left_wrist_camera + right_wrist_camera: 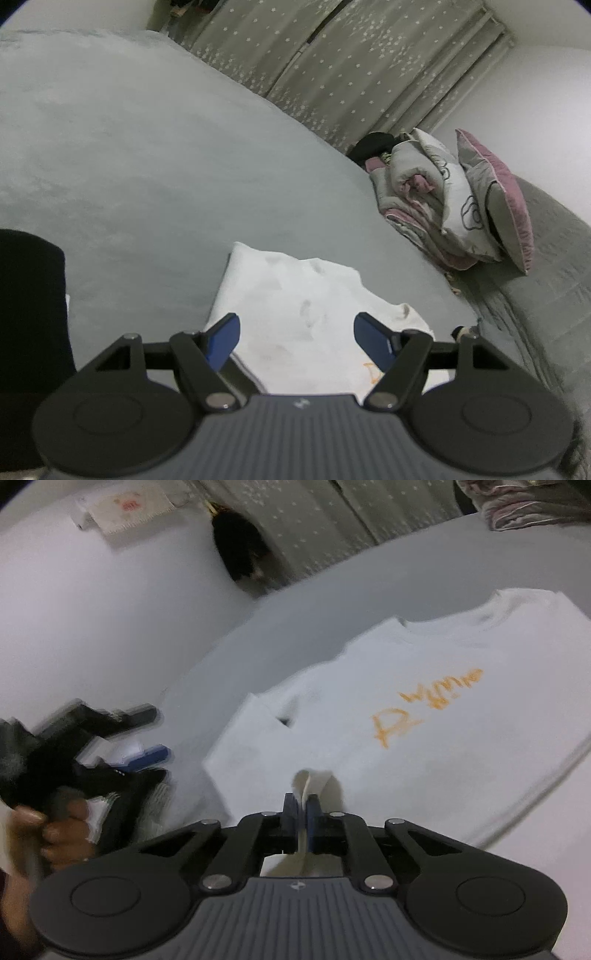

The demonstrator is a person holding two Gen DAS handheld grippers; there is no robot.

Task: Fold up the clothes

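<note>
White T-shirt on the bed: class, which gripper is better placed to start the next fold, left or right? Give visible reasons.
Probably right. The right gripper is shut on a pinch of the white T-shirt at its near edge. The left gripper is open above the shirt, holding nothing.

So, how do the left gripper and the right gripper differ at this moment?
The left gripper stands open, while the right gripper is shut on the white shirt. The left gripper holds nothing and only hovers over the cloth; the right gripper pinches a fold of it. Both have blue fingers and black arms.
</note>
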